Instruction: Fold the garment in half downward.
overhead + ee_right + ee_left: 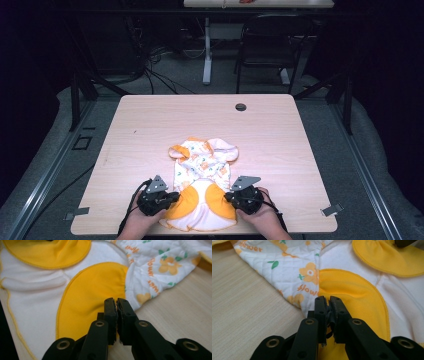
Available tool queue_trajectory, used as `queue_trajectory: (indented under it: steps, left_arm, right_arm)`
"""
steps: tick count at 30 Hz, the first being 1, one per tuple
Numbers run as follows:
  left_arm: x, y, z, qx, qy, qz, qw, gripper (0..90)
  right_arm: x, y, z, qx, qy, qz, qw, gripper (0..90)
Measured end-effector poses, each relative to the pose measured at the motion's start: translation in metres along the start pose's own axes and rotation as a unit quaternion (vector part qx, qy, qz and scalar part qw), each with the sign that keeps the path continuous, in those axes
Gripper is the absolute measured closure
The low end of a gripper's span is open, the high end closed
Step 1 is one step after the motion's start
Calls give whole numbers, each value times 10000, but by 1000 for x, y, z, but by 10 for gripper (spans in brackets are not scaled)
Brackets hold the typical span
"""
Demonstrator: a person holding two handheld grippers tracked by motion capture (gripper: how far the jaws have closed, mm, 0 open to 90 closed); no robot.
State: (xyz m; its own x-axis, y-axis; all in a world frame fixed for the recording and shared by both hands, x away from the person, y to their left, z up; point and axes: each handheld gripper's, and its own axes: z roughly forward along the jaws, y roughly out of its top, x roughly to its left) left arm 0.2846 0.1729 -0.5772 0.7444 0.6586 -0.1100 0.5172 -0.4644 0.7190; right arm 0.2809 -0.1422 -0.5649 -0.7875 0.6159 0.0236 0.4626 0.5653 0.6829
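A small baby garment lies flat near the table's front edge, white quilted cloth with an orange flower print and two yellow panels. My left gripper sits at the garment's left side. In the left gripper view the jaws are shut on the edge of a yellow panel. My right gripper sits at the garment's right side, its jaws shut on the edge of the other yellow panel. A hand holds each gripper from the front edge.
The light wooden table has a round cable hole at the back. Metal clips stick out at its front corners. A dark chair and a table leg stand beyond it on the grey floor.
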Motion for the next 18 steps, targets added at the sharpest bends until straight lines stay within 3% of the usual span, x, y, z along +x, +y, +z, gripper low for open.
queue_trajectory:
  steps: [2,9,18]
  left_arm:
    - [2,2,1,-63,1,-58,10000,811]
    - [6,5,-1,-158,20,-109,9998,768]
    - [32,20,-4,-197,181,-193,9995,764]
  right_arm:
    - [-2,2,-1,-185,-79,77,9998,850]
    - [-5,2,1,-185,-122,56,9997,822]
    - [-21,14,-2,-175,-196,151,9995,812]
